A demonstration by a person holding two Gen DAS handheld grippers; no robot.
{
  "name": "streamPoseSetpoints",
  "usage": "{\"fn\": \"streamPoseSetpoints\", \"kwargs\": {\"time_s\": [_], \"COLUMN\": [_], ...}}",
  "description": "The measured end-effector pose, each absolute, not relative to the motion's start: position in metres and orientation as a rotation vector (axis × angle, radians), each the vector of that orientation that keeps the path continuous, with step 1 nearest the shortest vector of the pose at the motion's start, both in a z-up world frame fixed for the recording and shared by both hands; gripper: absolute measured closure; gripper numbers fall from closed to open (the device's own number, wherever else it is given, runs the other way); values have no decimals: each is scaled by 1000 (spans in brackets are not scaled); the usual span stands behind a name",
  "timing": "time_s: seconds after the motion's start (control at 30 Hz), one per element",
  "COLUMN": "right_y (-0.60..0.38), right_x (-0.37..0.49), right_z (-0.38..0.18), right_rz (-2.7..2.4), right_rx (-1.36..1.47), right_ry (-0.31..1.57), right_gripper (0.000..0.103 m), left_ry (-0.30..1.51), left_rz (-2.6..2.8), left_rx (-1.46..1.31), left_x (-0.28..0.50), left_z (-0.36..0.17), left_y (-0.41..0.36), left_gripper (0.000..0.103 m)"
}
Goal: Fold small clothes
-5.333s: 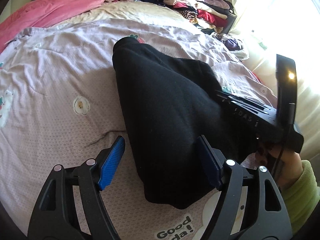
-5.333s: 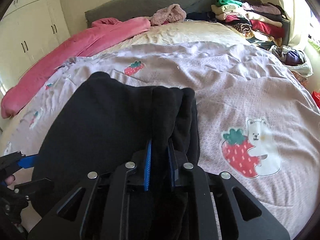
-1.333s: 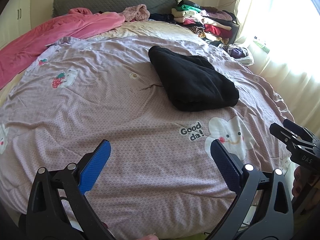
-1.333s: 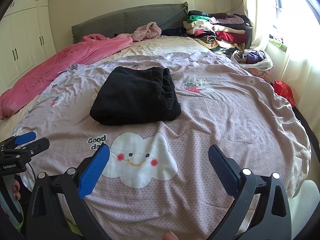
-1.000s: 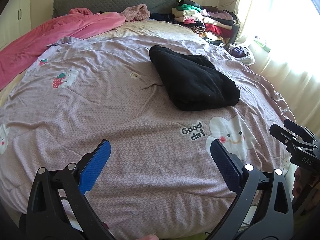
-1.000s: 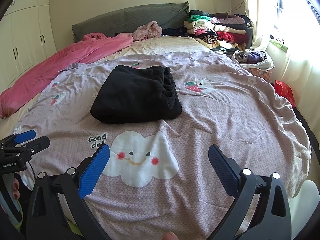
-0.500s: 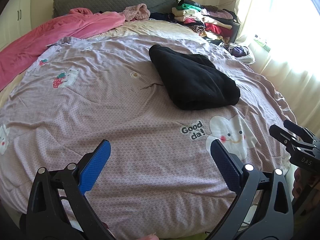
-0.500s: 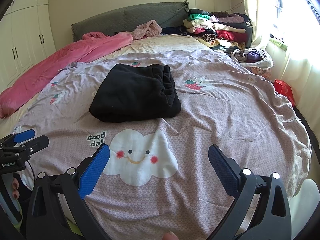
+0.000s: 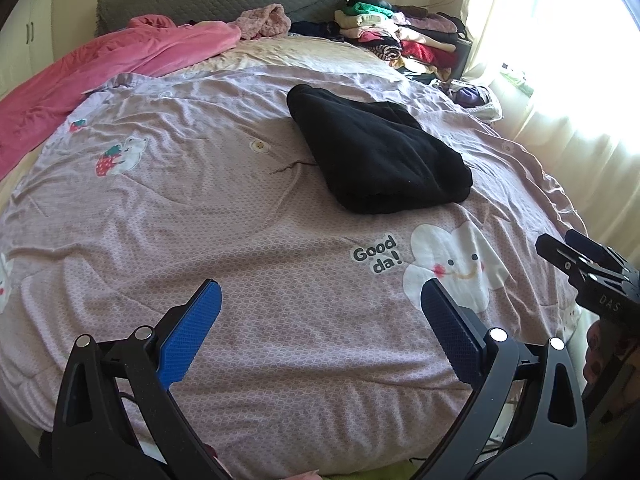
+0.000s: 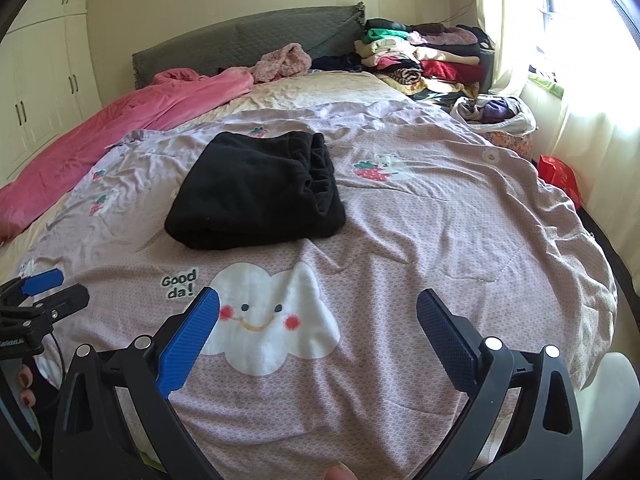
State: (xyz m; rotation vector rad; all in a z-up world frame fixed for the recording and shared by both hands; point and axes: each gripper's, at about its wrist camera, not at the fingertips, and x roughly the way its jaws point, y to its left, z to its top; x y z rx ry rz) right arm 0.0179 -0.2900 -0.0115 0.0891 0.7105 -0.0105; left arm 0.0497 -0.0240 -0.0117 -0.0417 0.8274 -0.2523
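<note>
A black garment [image 9: 380,156] lies folded into a thick rectangle in the middle of the lilac bedspread [image 9: 200,208]; it also shows in the right wrist view [image 10: 260,192]. My left gripper [image 9: 318,300] is open and empty, held back near the foot of the bed, well short of the garment. My right gripper [image 10: 318,304] is open and empty too, above the cloud print [image 10: 268,316], also well short of the garment. Each gripper shows at the edge of the other's view.
A pink blanket [image 10: 120,120] lies along the left side of the bed. A stack of folded clothes [image 10: 424,60] sits at the head on the right. A basket of laundry [image 10: 496,114] and a red bag [image 10: 560,174] stand by the curtained window.
Five seconds ago my right gripper was shut on the black garment and the left was close to it. Both have since let go and pulled back. Over the last second nothing has moved noticeably.
</note>
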Motion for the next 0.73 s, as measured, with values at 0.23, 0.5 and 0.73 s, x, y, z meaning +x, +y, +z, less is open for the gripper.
{"fn": "streamPoseSetpoints", "kwargs": {"time_s": [0.23, 0.5, 0.73], "right_y": [-303, -388, -545], "right_x": [18, -9, -74], "right_z": [-12, -25, -71], "right_rz": [-59, -329, -808], "right_rx": [107, 231, 372], "right_ry": [722, 729, 803], "right_gripper": [5, 5, 5], "left_ry": [846, 881, 899], "left_rz": [-208, -114, 277], "left_rx": [-18, -118, -306], "left_x": [55, 86, 161], "left_z": [-16, -19, -22], "left_y": [-27, 26, 213], "left_gripper": [9, 9, 9]}}
